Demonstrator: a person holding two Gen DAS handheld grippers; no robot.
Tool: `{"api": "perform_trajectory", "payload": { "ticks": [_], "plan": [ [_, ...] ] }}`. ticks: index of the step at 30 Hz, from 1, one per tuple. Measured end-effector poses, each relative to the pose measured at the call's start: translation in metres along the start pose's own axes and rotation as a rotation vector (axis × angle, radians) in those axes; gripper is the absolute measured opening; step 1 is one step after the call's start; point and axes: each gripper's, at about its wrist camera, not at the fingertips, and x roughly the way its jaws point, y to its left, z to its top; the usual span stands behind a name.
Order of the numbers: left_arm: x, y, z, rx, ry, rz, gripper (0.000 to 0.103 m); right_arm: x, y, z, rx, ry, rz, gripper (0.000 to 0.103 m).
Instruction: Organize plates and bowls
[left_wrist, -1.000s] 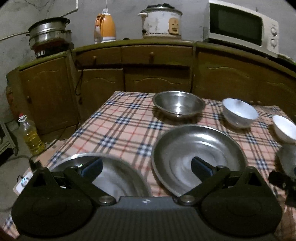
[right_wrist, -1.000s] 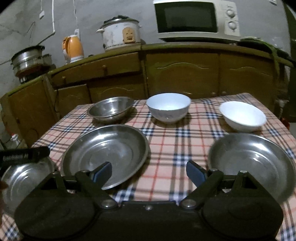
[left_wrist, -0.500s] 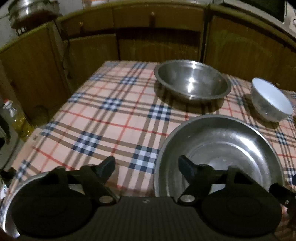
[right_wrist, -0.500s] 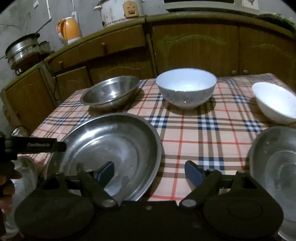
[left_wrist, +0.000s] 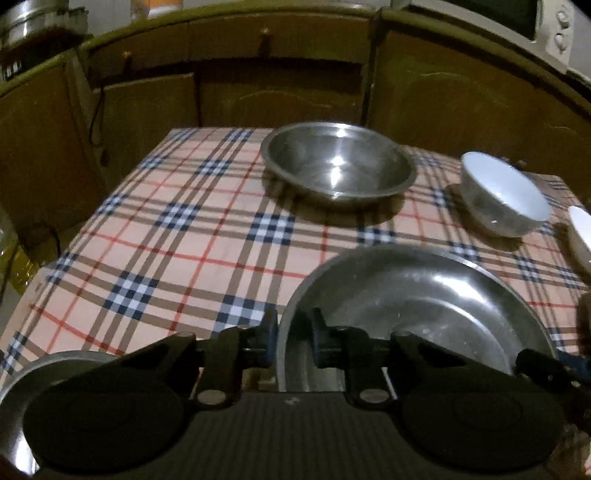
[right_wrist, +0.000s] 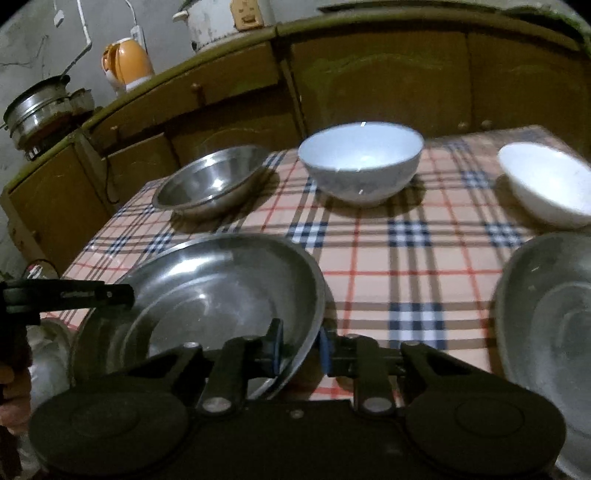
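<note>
Left tongs: narrowed onto the left rim of the middle steel plate, pads on either side of the thin edge. Right tongs: likewise pinching the same plate's right rim. Have both just been closing, with the metal lip between the jaws each time. Take opposite sides, most likely so that a wide, shallow, slippery dish rides level instead of swinging from a single pinch.

Sits at the front middle of the desk, on checked cloth; cannot tell whether already clear of the cloth. Flanked by two similar dishes: left steel plate just beside the near corner, right steel plate apart across a strip of cloth. Probably meant for stacking on one of these, like with like.

Further back, in a row well apart from the grip: steel bowl, deep white bowl, shallow white bowl. Leaves room for a lift without knocking crockery. Beyond, wooden cupboards.
</note>
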Motion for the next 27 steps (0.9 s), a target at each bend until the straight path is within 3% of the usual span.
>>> {"api": "perform_trajectory", "payload": {
  "ticks": [15, 27],
  "plan": [
    [-0.096, -0.046, -0.024, 0.031, -0.119, -0.073, 0.017, -0.113, -0.020, -0.013, -0.021, -0.112, -0.064, 0.027],
    [-0.121, -0.066, -0.080, 0.072, -0.088, -0.090, 0.017, -0.167, -0.027, -0.053, -0.056, -0.125, -0.115, 0.027]
  ]
}}
